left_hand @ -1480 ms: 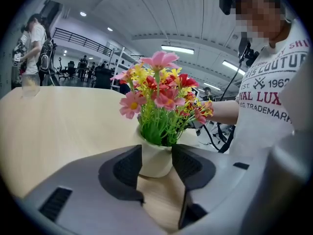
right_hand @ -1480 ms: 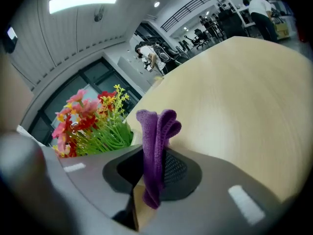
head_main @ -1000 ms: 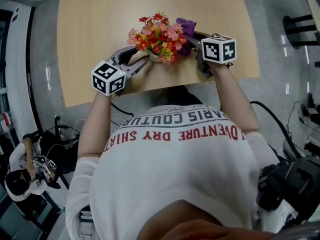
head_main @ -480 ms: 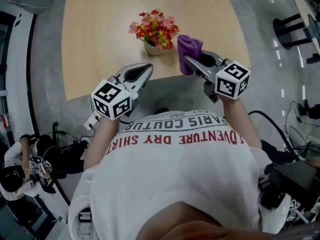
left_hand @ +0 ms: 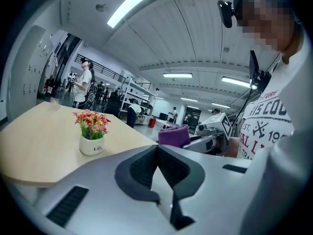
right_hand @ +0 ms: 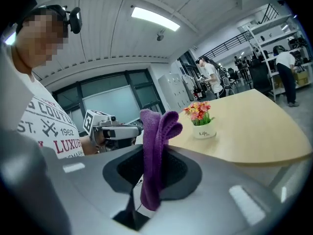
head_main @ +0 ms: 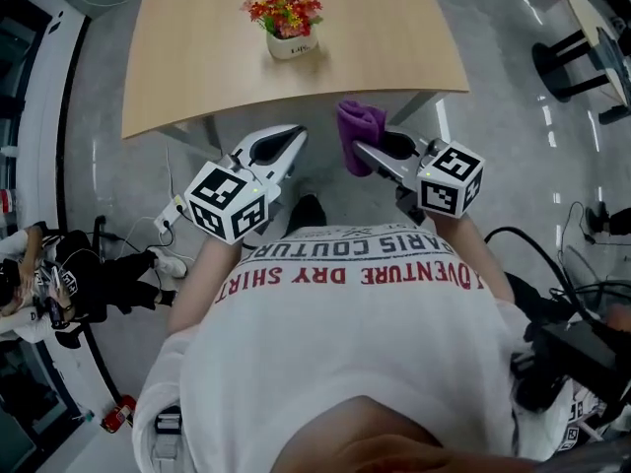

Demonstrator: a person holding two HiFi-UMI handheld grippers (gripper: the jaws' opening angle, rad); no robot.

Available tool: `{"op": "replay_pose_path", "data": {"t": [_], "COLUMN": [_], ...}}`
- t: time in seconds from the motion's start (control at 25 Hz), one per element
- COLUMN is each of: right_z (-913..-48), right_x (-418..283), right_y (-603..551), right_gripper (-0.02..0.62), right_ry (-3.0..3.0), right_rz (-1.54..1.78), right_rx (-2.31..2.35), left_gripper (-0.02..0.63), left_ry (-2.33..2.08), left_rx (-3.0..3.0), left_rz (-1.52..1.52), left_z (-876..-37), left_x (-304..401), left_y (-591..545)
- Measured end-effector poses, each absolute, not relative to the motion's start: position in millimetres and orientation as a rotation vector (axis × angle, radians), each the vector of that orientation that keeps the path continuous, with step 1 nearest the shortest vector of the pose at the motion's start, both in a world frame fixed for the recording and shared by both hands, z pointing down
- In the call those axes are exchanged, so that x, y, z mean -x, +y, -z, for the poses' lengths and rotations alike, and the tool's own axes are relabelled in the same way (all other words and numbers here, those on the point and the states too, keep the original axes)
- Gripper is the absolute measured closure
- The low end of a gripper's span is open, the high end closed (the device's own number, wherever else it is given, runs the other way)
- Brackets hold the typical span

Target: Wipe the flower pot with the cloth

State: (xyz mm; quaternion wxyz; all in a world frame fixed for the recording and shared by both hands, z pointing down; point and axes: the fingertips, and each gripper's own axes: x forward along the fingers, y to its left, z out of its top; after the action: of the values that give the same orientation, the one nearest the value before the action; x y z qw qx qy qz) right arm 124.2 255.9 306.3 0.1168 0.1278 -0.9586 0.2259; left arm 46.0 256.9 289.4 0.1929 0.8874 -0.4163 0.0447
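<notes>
- White flower pot (head_main: 292,45) with red and pink blooms, upright on the wooden counter (head_main: 187,57), set back from the near edge.
- Purple cloth (head_main: 359,128): folded and hanging, pinched between the right gripper (head_main: 363,152) fingers.
- Left gripper (head_main: 293,138): fingers clenched together, nothing between them.
- Both grippers are off the counter, well apart from the pot, which lies ahead and leftward of the cloth.

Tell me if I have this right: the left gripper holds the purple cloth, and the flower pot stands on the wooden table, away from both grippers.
Not quite. The purple cloth is clamped in the right gripper, not the left, as the right gripper view shows; the left gripper is shut and empty. The flower pot does stand on the wooden table, away from both.
</notes>
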Motion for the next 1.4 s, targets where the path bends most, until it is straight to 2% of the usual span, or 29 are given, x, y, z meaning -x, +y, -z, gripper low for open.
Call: {"op": "replay_pose_path", "data": {"t": [0.32,1.4], "right_z": [-289.7,-264.8], "right_x": [-190.2,-214.9], "right_y": [362.6,437.2], "right_gripper": [0.532,0.532], "right_ry": [-2.834,-2.883], "right_rz": [-0.644,-0.591], "right_rx": [-0.356,-0.283], "left_gripper": [0.604,0.603], "left_ry": [-1.258,-1.313], "left_rx": [-2.501,-2.529], "left_rz": [-0.131,-0.184], "left_z": [-261.0,-244.8], "left_x": [-108.8,-143.5], "left_y": [363.7,429.4]}}
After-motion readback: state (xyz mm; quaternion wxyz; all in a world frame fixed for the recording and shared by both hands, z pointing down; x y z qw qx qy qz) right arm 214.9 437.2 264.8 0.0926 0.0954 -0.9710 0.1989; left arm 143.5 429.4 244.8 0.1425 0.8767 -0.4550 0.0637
